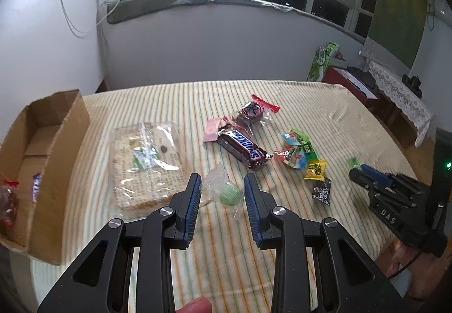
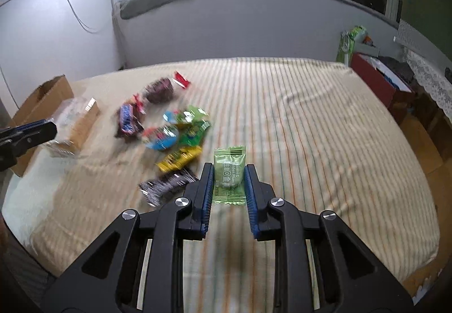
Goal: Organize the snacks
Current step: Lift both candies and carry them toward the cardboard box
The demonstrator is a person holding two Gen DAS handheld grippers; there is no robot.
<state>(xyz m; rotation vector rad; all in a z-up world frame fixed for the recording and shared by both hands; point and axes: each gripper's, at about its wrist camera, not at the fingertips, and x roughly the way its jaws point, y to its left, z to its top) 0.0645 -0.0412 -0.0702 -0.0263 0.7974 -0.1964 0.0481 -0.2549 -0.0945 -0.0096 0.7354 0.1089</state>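
In the left wrist view my left gripper [image 1: 222,181] is open, its fingers on either side of a green round candy in clear wrap [image 1: 229,194] on the striped cloth. A Snickers bar [image 1: 242,148], a clear pack of biscuits [image 1: 145,163] and several small sweets [image 1: 296,153] lie beyond. A cardboard box [image 1: 42,166] at the left holds some snacks. My right gripper [image 2: 228,171] is shut on a green sachet [image 2: 229,174], held just above the cloth; it also shows in the left wrist view [image 1: 357,170].
The striped cloth [image 2: 325,143] covers the table, which ends near a grey wall. A red box [image 2: 378,81] and a green packet [image 2: 349,41] stand off the far right edge. The right wrist view is blurred by motion.
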